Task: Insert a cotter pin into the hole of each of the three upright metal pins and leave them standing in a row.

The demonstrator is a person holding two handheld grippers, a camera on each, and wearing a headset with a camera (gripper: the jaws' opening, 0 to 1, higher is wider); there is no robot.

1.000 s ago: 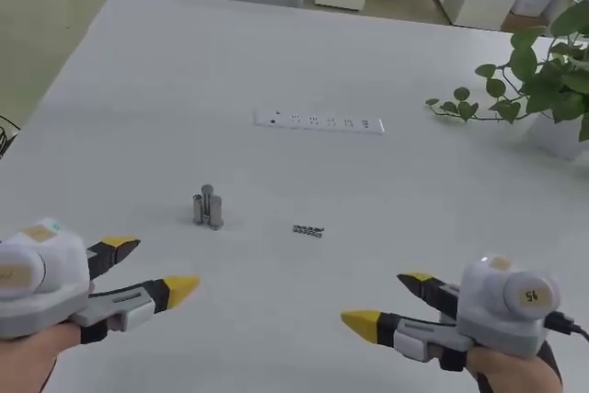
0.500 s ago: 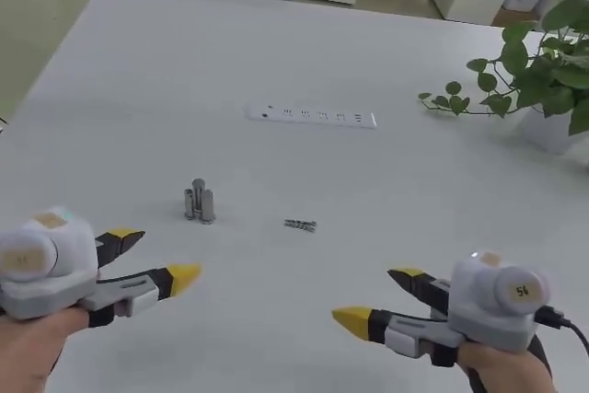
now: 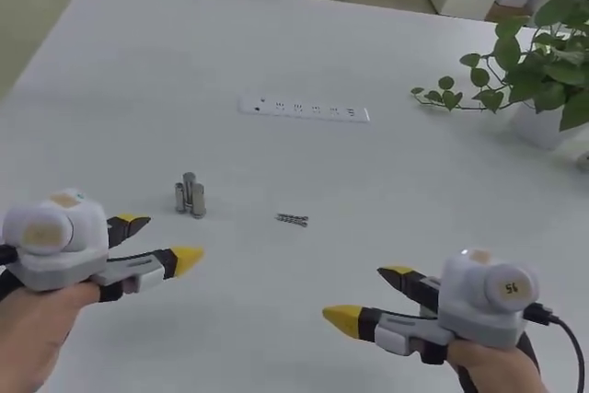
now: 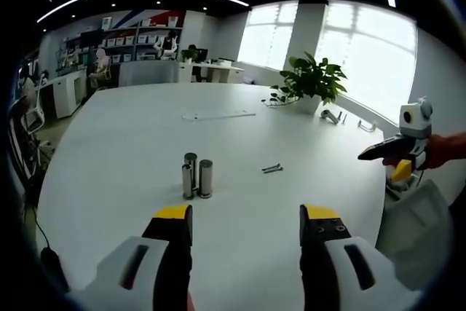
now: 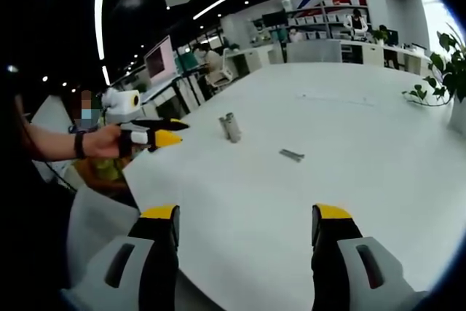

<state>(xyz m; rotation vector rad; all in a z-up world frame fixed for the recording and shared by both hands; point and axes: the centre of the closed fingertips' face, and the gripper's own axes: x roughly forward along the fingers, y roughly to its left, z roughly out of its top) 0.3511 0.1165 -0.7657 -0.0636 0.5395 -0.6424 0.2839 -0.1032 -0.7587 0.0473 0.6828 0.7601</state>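
Note:
Three short grey metal pins (image 3: 190, 196) stand upright in a tight cluster on the white table (image 3: 276, 62); they also appear ahead of the left jaws as metal pins (image 4: 196, 177) and farther off as metal pins (image 5: 230, 127). A small bunch of cotter pins (image 3: 292, 220) lies to their right, seen too as cotter pins (image 4: 273, 169) and cotter pins (image 5: 292, 154). My left gripper (image 3: 158, 240) hovers open at the near left, short of the pins. My right gripper (image 3: 371, 294) hovers open at the near right, nothing between its yellow tips.
A white power strip (image 3: 304, 109) lies beyond the pins. A potted green plant (image 3: 525, 66) stands at the far right edge. The table's near edge runs close under both grippers. Desks and shelves fill the room behind.
The head camera has shifted, so everything sits a little higher in the picture. Both grippers stay open at the near edge; the pins and cotter pins have not moved.

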